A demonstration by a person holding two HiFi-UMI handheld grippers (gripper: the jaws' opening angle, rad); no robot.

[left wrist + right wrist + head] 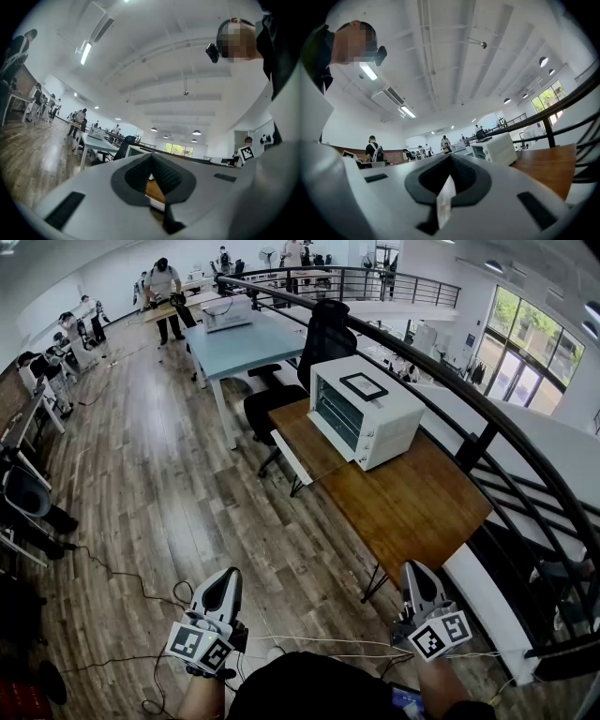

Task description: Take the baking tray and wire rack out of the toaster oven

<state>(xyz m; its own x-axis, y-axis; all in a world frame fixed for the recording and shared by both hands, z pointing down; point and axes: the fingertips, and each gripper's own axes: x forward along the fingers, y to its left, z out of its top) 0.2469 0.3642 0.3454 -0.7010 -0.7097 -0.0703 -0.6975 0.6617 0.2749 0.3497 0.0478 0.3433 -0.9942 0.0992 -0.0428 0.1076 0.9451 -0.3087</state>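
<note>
A white toaster oven (pixel 364 411) stands at the far end of a brown wooden table (pixel 403 502), its glass door closed; the tray and rack inside are hidden. The same toaster oven (pixel 496 148) shows small in the right gripper view. My left gripper (pixel 223 589) is held low at the bottom left, well short of the table, jaws shut and empty. At the bottom right my right gripper (pixel 418 585) sits near the table's front corner, also shut with nothing in it. In the gripper views, the left gripper (pixel 151 169) and right gripper (pixel 450 171) show their pads pressed together.
A black railing (pixel 487 427) curves along the table's right side. A black office chair (pixel 319 338) and a blue-grey desk (pixel 248 343) stand behind the oven. Cables (pixel 122 577) lie on the wooden floor. Several people work at the far end of the room.
</note>
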